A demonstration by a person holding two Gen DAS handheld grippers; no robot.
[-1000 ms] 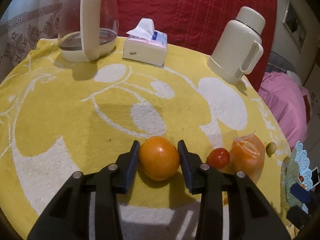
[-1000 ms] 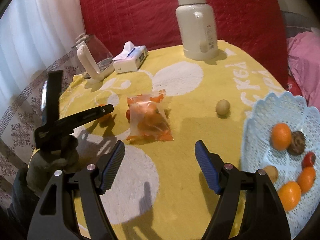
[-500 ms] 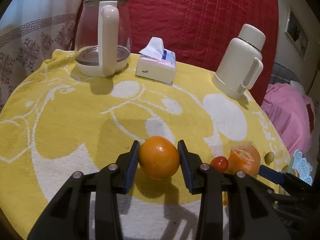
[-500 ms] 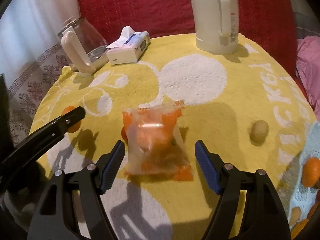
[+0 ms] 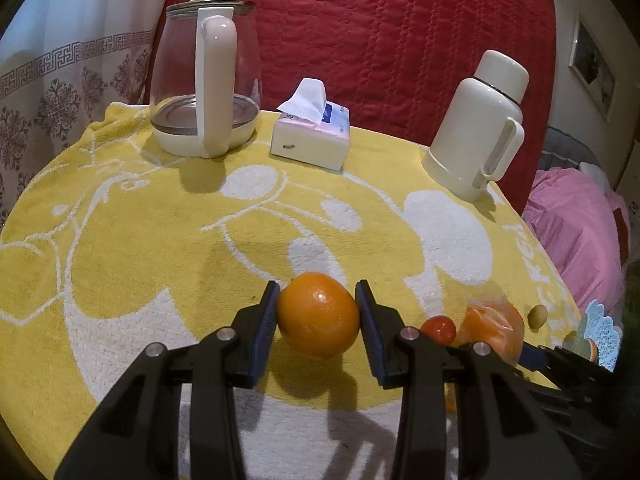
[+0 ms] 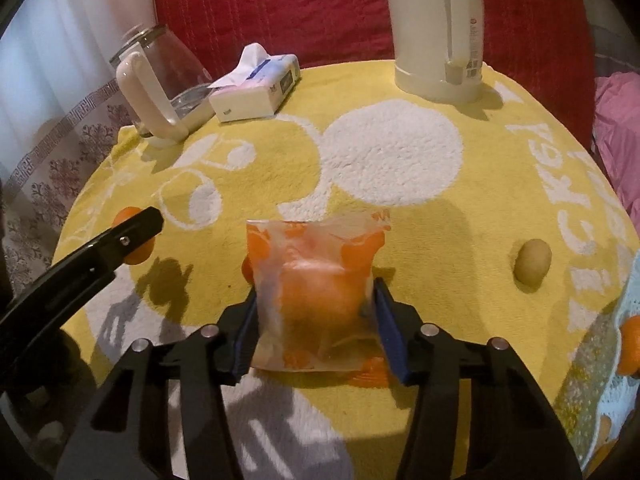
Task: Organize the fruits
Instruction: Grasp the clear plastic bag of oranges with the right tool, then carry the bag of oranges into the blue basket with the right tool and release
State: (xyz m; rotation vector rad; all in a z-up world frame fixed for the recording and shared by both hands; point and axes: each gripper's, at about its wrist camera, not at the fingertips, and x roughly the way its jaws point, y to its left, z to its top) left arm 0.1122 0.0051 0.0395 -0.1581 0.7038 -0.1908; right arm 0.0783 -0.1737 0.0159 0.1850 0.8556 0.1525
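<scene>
Left gripper [image 5: 317, 312]: clamped on the orange [image 5: 318, 316], 1 blue pad pressed to each side, the fruit lifted just clear of the yellow towel [image 5: 160, 248] with its shadow below.
Right gripper [image 6: 316, 320]: jaws closing around the bagged orange [image 6: 316, 280]; both pads touch the clear wrapper (the plastic bulges between them), which lies on the towel.
Cherry tomato [image 5: 439, 330]: on the towel just right of the held orange, touching the bag in the left wrist view.
Small yellowish fruit [image 6: 532, 266]: alone on the towel, right of the bag, near the basket.
Basket [image 6: 592, 380]: pale blue lace-edged, at the right rim of the table, with at least 1 orange fruit inside.
Back row: glass kettle [image 5: 206, 88] at left, tissue box [image 5: 310, 136] in the middle, cream thermos [image 5: 476, 128] at right, all before a red quilted backrest [image 5: 400, 40].
</scene>
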